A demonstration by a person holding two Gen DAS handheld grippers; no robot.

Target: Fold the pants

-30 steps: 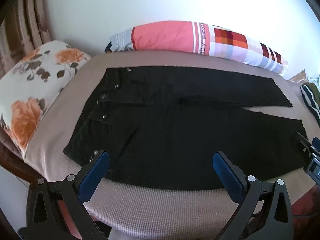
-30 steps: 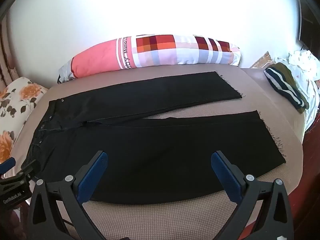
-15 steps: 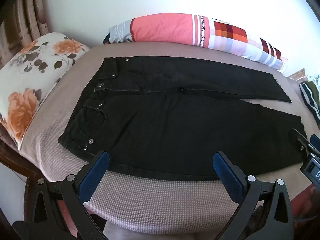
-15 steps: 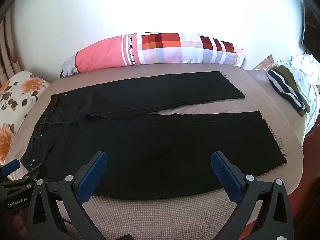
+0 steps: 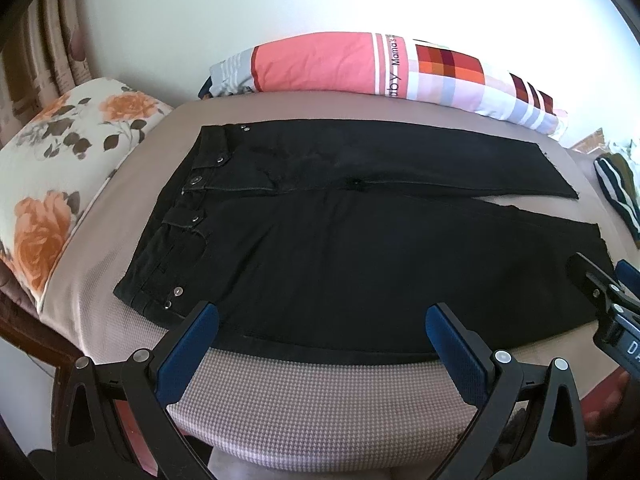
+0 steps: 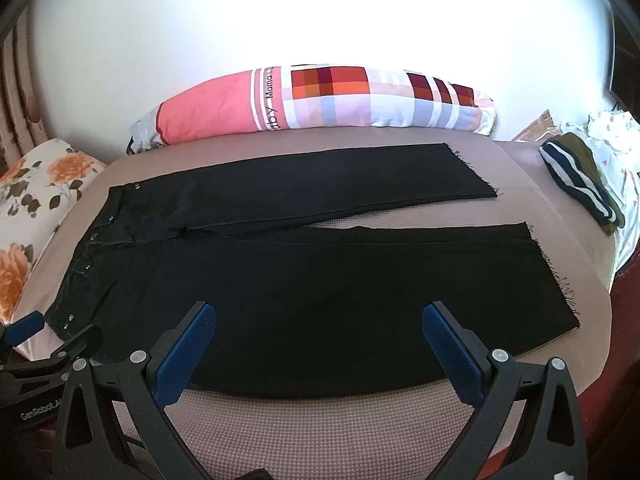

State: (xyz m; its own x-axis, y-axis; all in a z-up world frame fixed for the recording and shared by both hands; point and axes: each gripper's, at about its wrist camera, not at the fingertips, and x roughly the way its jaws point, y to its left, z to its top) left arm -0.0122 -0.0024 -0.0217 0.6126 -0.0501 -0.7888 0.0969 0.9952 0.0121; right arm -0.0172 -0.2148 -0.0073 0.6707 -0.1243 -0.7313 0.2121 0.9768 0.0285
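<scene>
Black pants lie flat and unfolded on the bed, waistband to the left, both legs running right with frayed hems; they also show in the right wrist view. My left gripper is open and empty, hovering over the near edge of the pants close to the waist. My right gripper is open and empty over the near edge of the front leg. The right gripper shows at the right edge of the left wrist view, and the left gripper at the left edge of the right wrist view.
A mauve waffle-textured bedspread covers the bed. A long pink and checked bolster lies along the wall. A floral pillow sits at the left. Striped folded clothes lie at the right edge.
Both grippers have pulled back and risen a little; the pants sit higher and farther in both views. The pants have not moved.
</scene>
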